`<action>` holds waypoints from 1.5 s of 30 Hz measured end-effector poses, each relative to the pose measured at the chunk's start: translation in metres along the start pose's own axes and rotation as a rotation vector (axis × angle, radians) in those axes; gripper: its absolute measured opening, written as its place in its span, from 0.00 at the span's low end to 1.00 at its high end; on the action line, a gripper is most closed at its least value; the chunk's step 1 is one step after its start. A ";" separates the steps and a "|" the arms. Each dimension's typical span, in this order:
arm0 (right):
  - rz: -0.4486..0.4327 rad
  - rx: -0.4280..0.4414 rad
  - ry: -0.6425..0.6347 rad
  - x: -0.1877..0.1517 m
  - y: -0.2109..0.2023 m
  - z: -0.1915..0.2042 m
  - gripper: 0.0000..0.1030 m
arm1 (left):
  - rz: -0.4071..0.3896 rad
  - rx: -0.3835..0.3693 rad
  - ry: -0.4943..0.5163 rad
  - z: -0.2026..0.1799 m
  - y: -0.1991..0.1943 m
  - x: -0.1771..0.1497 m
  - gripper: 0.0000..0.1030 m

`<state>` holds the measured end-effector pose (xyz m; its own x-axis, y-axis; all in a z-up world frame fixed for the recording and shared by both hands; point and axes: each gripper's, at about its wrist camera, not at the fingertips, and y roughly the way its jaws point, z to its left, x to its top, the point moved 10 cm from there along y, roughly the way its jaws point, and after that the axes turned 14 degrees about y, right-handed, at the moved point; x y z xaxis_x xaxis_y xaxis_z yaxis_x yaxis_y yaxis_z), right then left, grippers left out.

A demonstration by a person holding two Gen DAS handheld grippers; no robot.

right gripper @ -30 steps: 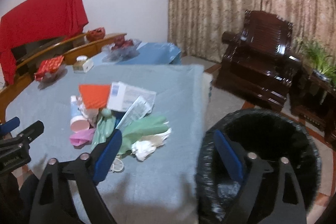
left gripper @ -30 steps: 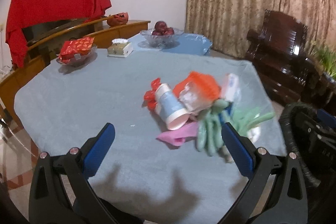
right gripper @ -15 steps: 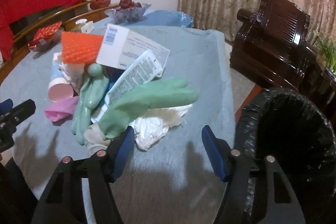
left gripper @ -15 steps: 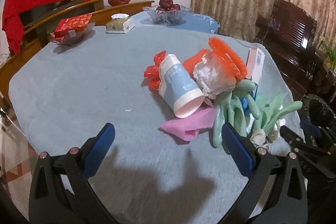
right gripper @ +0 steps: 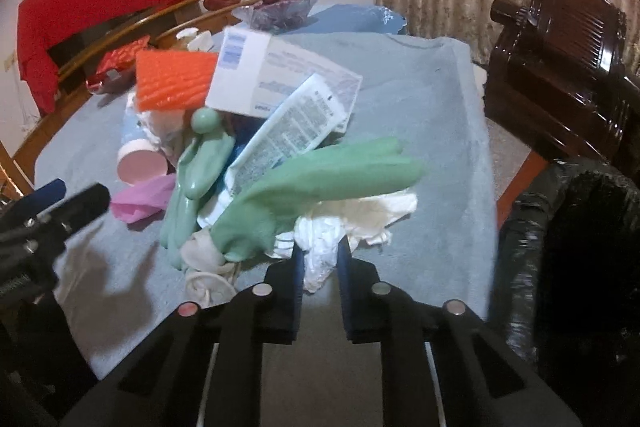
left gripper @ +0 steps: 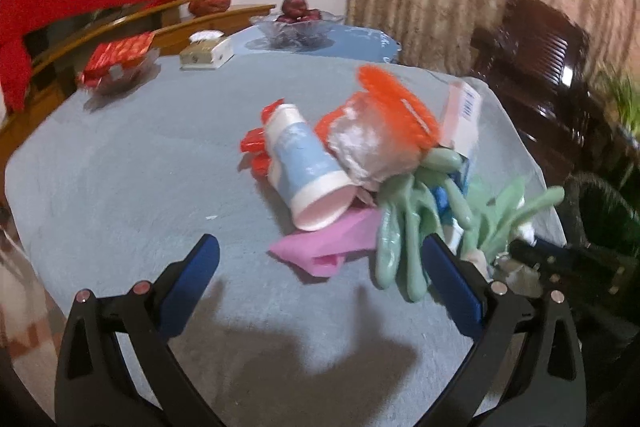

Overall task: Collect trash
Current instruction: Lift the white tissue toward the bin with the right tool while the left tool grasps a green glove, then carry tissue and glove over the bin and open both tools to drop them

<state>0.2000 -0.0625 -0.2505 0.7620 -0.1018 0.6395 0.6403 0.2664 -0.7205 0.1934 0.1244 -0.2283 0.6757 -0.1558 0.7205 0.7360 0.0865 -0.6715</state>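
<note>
Right wrist view: the right hand-held gripper (right gripper: 318, 267) has its jaws drawn together on a crumpled white tissue (right gripper: 320, 263) at the near edge of the trash pile; the tissue is pinched between the blue pads. A green glove (right gripper: 320, 187) lies across the pile at 12 o'clock from the grip, touching the tissue. Behind it, toward 11 o'clock, rest a white leaflet (right gripper: 296, 127), a white box (right gripper: 276, 75) and an orange mesh (right gripper: 174, 79). A second glove (right gripper: 200, 163) lies at 10 o'clock, with a cup (right gripper: 140, 163) and pink paper (right gripper: 140, 199) beyond it. The bin (right gripper: 572, 247), lined in black, stands off the counter (right gripper: 440, 131) at 3 o'clock.

Left wrist view: the left hand-held gripper (left gripper: 320, 279) is spread wide above the grey counter (left gripper: 140, 187), with nothing between its jaws. The pink paper (left gripper: 328, 243) lies at 12 o'clock just ahead of it, the cup (left gripper: 308, 167) on its side beyond, and the gloves (left gripper: 408, 227) at 1 o'clock beside the right pad. The picture is slightly blurred. A fruit bowl (left gripper: 298, 23) and a tissue box (left gripper: 206, 53) sit at the far edge, well apart from the pile.
</note>
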 end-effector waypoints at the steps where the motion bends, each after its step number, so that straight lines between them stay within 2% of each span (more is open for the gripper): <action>1: -0.010 -0.001 -0.002 0.001 -0.006 -0.002 0.15 | -0.001 -0.005 0.008 -0.004 -0.001 0.001 0.90; 4: -0.034 -0.017 -0.013 0.004 -0.021 -0.009 0.14 | 0.011 -0.024 0.026 -0.017 -0.002 0.001 0.77; 17: -0.124 -0.062 0.049 0.023 -0.074 -0.059 0.14 | -0.014 -0.147 0.146 -0.102 0.004 0.017 0.77; 22: -0.132 -0.086 0.074 0.027 -0.081 -0.080 0.14 | 0.018 -0.183 0.180 -0.132 0.019 0.017 0.76; 26: -0.125 -0.101 0.093 0.024 -0.081 -0.095 0.14 | 0.061 -0.183 0.217 -0.149 0.030 0.010 0.61; 28: -0.123 -0.102 0.105 0.022 -0.081 -0.099 0.15 | 0.083 -0.160 0.238 -0.152 0.037 0.007 0.48; 29: -0.121 -0.102 0.110 0.021 -0.081 -0.101 0.15 | 0.088 -0.137 0.241 -0.151 0.040 0.007 0.46; 30: -0.121 -0.102 0.113 0.020 -0.081 -0.102 0.15 | 0.085 -0.139 0.231 -0.148 0.037 0.004 0.41; 31: -0.122 -0.102 0.116 0.019 -0.082 -0.103 0.15 | 0.081 -0.152 0.217 -0.147 0.035 0.006 0.32; 33: -0.124 -0.102 0.121 0.018 -0.084 -0.104 0.15 | 0.072 -0.178 0.195 -0.147 0.030 0.010 0.22; 38: -0.145 -0.099 0.131 0.021 -0.096 -0.106 0.15 | 0.036 -0.208 0.168 -0.150 0.012 0.019 0.18; 45: -0.197 -0.113 0.155 0.030 -0.126 -0.117 0.15 | -0.059 -0.262 0.173 -0.165 -0.033 0.049 0.15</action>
<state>0.1531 -0.2111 -0.1718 0.6222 -0.2884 0.7278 0.7775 0.1194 -0.6174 0.1955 -0.0487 -0.1998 0.5981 -0.3204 0.7346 0.7227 -0.1807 -0.6671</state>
